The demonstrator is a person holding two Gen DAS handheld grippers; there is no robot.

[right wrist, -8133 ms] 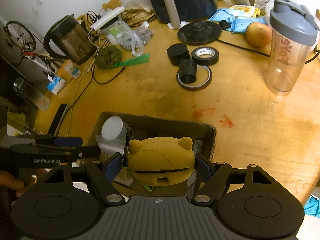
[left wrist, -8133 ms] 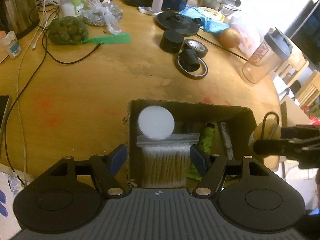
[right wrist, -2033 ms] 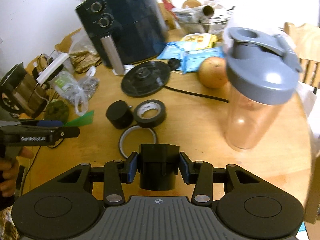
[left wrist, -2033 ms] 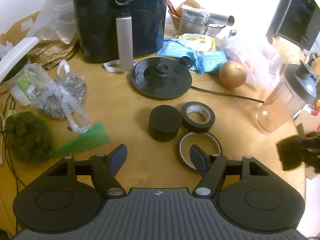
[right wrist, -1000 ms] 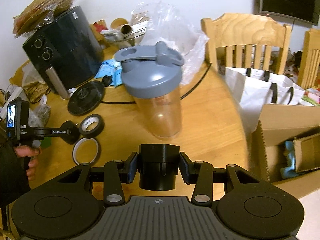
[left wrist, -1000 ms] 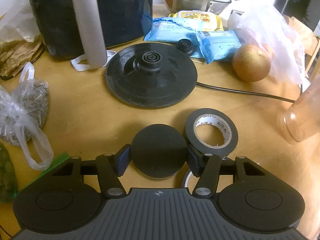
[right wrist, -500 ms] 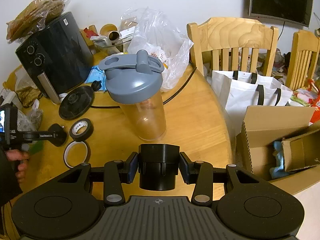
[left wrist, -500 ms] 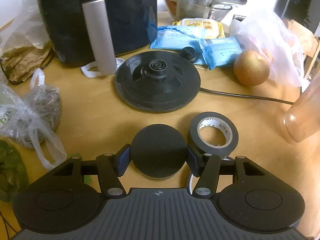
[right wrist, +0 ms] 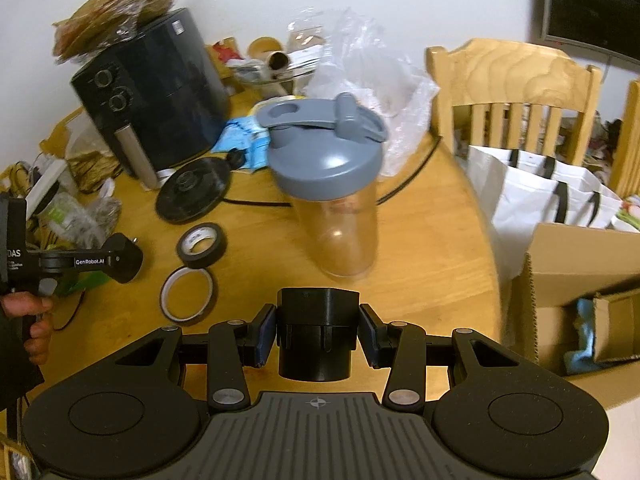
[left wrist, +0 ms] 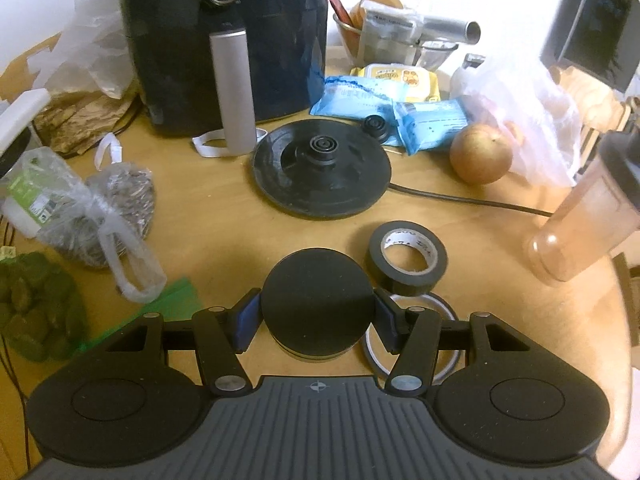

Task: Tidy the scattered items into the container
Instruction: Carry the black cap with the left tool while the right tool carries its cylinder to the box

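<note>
My left gripper [left wrist: 318, 314] is shut on a round black lidded jar [left wrist: 318, 300] and holds it just above the wooden table [left wrist: 224, 232]; it also shows in the right wrist view [right wrist: 122, 258]. My right gripper [right wrist: 318, 334] is shut on a black plastic cylinder [right wrist: 318, 332] and holds it above the table's right side. A black tape roll [left wrist: 406, 258] and a thin clear tape ring [left wrist: 448, 316] lie beside the left gripper; both show in the right wrist view [right wrist: 202, 244], [right wrist: 188, 294]. The container box is not in view.
A black air fryer [left wrist: 224, 40], a kettle base [left wrist: 322, 172] with its cord, an apple [left wrist: 480, 154], snack packets [left wrist: 360, 96] and a grey-lidded shaker bottle [right wrist: 328, 184] stand on the table. Bags [left wrist: 100, 204] lie at the left. Chairs [right wrist: 516, 96] and an open cardboard box [right wrist: 580, 288] stand beyond the right edge.
My left gripper closed on the black jar and has lifted it slightly and drawn back. My right gripper, still holding the black cylinder, has swung back toward the shaker and the table.
</note>
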